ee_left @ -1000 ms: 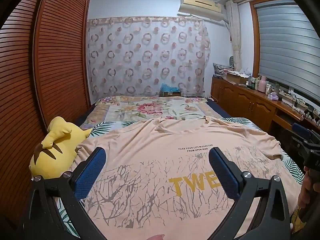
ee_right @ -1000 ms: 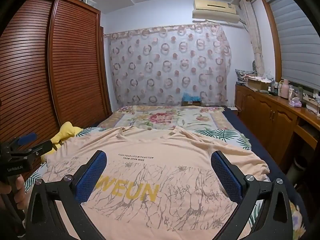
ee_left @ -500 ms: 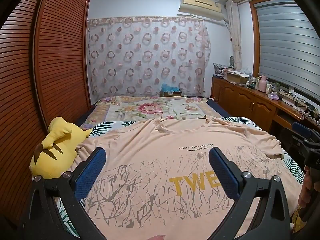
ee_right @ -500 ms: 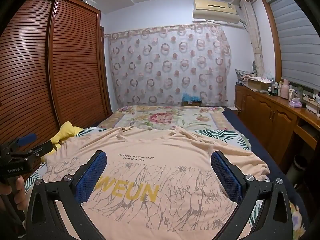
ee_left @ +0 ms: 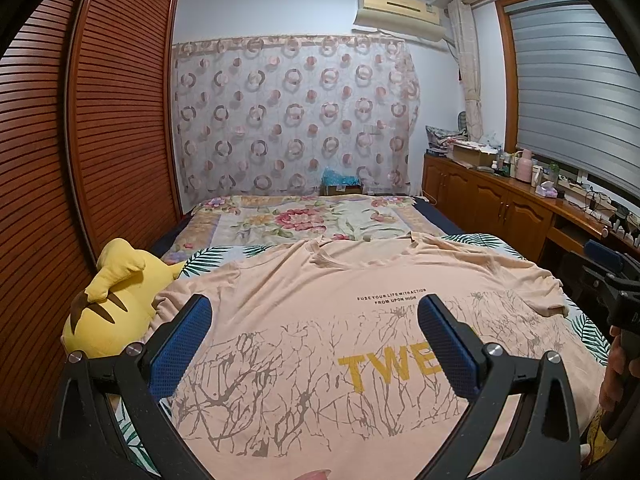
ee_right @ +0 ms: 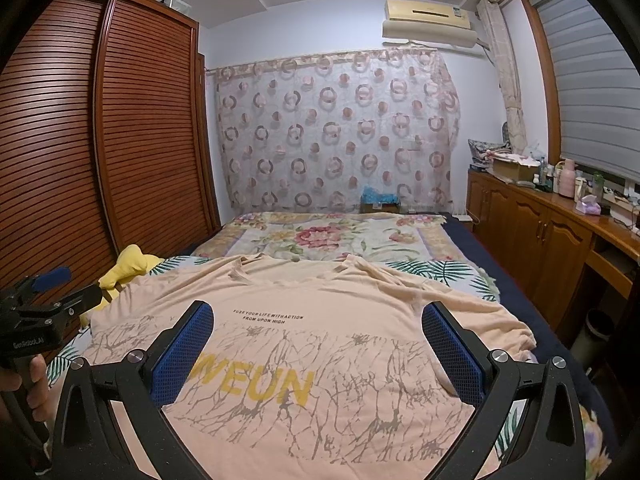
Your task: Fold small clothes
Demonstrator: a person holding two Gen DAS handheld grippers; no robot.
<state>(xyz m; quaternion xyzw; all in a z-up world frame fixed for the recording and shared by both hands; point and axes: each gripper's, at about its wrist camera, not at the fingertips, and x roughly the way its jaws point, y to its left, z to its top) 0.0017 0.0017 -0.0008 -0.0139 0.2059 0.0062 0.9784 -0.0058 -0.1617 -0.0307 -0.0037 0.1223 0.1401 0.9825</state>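
T-shirt [ee_left: 320,320], peach with a grey branch print and yellow letters, lies spread face up across the near end of the bed [ee_left: 304,220], collar toward the far wall and hem toward the cameras. No fold shows in it, so by my reading the folding has not begun and this is the approach before the 1st grasp.

From the left: a yellow plush [ee_left: 108,304] sits at the bed's left edge, touching or just beside the shirt's left sleeve. The left gripper [ee_left: 316,344] hovers above the shirt's lower left part with its 2 blue pads [ee_left: 180,348] wide apart and nothing between them. Further right, the right gripper [ee_right: 320,344] hangs over the lower right part, jaws likewise spread and empty; the right sleeve [ee_right: 492,320] lies a little rumpled near the bed's right edge. A wooden cabinet [ee_right: 532,232] runs along the right wall, well apart from the shirt.

The next move, I judge, calls for each gripper to come down on a cloth edge, probably a sleeve or side seam, and pinch only the shirt, not the bedding under it. The left one should keep clear of the plush. The rumpled right sleeve may need smoothing 1st, or the fold will come out uneven.
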